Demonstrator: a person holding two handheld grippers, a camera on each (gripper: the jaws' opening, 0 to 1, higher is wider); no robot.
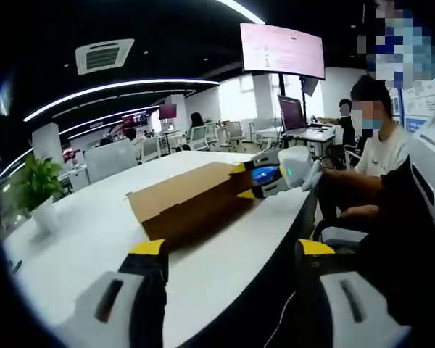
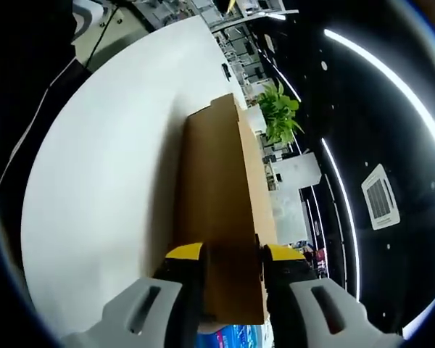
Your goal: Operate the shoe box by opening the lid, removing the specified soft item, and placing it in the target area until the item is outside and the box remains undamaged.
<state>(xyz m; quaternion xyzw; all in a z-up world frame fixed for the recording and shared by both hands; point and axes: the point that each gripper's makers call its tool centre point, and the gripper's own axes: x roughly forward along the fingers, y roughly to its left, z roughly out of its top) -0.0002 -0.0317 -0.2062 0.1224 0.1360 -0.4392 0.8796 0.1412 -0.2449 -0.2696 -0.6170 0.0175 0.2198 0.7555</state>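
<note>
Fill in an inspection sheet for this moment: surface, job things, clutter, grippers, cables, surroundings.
Surface: white table, mostly bare.
Job things: cardboard shoe box lying on the table, lid not yet open; soft item not seen.
Clutter: potted plant near the table's far edge.
Grippers: right gripper closed on one end of the box; left gripper open, holding nothing, short of the box.
Cables: nothing seen.
Surroundings: office with desks, monitor, ceiling screen, seated person.

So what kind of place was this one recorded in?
Most likely an open-plan office: a long white table, rows of desks with office chairs behind it, a large wall-mounted display screen, and a green potted plant.
</note>
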